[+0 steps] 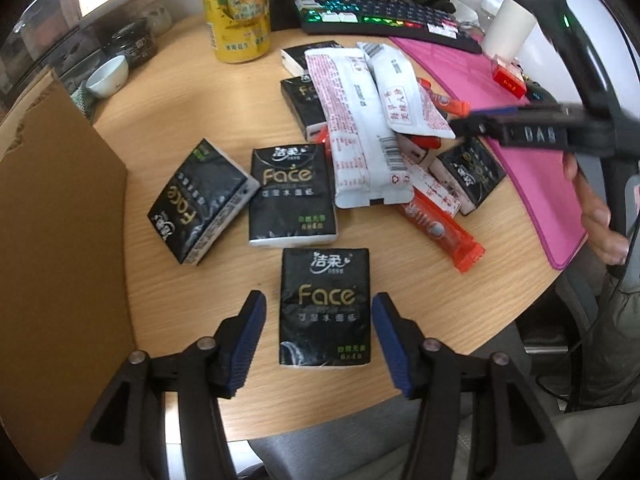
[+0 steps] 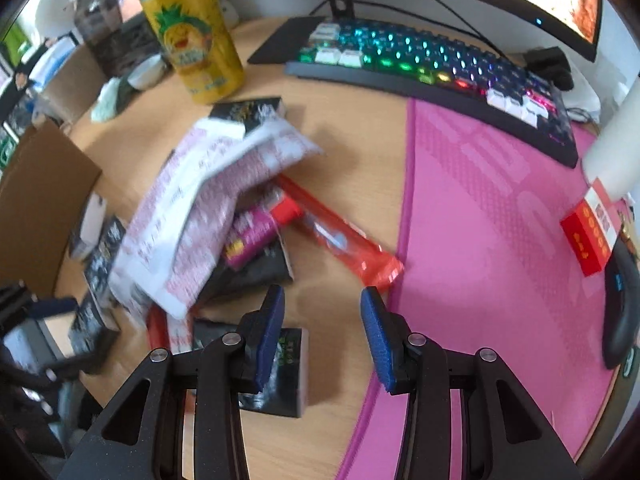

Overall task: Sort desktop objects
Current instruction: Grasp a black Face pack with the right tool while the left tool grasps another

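Note:
A black "Face" tissue pack lies flat on the wooden table, between the blue pads of my left gripper. The pads stand clear of its sides, so the gripper is open. Two more black packs lie just beyond it. Further off is a pile of white packets, orange-red wrappers and more black packs. My right gripper hangs open over bare wood at the pink mat's edge, with nothing between its fingers. A black pack lies partly under its left finger. The pile is blurred.
A cardboard box stands at the left. At the back are a yellow pineapple can, a lit keyboard, a small bowl and a white cup. A pink mat carries a red box and a mouse.

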Demonstrator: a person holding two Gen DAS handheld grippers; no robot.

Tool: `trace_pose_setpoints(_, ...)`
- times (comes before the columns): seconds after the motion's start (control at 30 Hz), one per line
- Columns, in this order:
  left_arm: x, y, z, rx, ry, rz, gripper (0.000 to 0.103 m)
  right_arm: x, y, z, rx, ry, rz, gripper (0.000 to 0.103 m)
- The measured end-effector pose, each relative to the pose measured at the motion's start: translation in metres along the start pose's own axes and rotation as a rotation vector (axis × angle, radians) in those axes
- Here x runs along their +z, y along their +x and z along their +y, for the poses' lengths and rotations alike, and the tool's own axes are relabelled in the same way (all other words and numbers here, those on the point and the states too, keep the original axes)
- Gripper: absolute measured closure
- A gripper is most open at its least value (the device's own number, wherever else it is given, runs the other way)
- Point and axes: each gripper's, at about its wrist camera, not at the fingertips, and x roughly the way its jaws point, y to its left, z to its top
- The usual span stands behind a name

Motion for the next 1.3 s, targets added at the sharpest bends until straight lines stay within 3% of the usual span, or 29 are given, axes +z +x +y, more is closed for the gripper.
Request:
trace_pose_setpoints(0.07,0.0,0.001,0.002,-0.006,-0.006,0.0,0.042,-0.012,-0.002,-0.001,-0.018,-0.008,0.015,0.067)
trace_pose_setpoints(0.33,0.0,-0.003,0.004,-0.009,-0.003,-0.012,0.042,-0.062,-0.043,0.002,0.065,0.008,0.017,0.062)
trace_pose_setpoints(0.47,0.0,-0.007,0.009,-0.015,-0.014,-0.023,0.042,-0.063,-0.046,0.019,0.126,-0.021,0.005,0.062)
trace_pose_setpoints(0.9,-0.002,0.0,0.022,-0.052,-0.05,-0.016,0.041,-0.062,-0.024,0.051,0.112,-0.095,0.018,0.06)
trace_pose_setpoints(1.1,-0.002,0.005,0.02,-0.089,-0.044,-0.007,0.038,-0.06,-0.018,0.054,0.166,-0.094,0.042,0.055)
trace_pose_setpoints(1.2,-0.001,0.005,0.017,-0.081,-0.034,-0.01,0.038,-0.061,-0.015,0.067,0.094,-0.154,0.035,0.055)
trace_pose_setpoints(1.23,0.0,0.005,0.015,-0.076,-0.027,-0.012,0.038,-0.061,-0.015,0.069,0.084,-0.157,0.036,0.057)
trace_pose_setpoints(1.3,0.001,0.008,0.011,-0.064,-0.011,-0.008,0.038,-0.06,-0.015,0.069,0.096,-0.145,0.035,0.077)
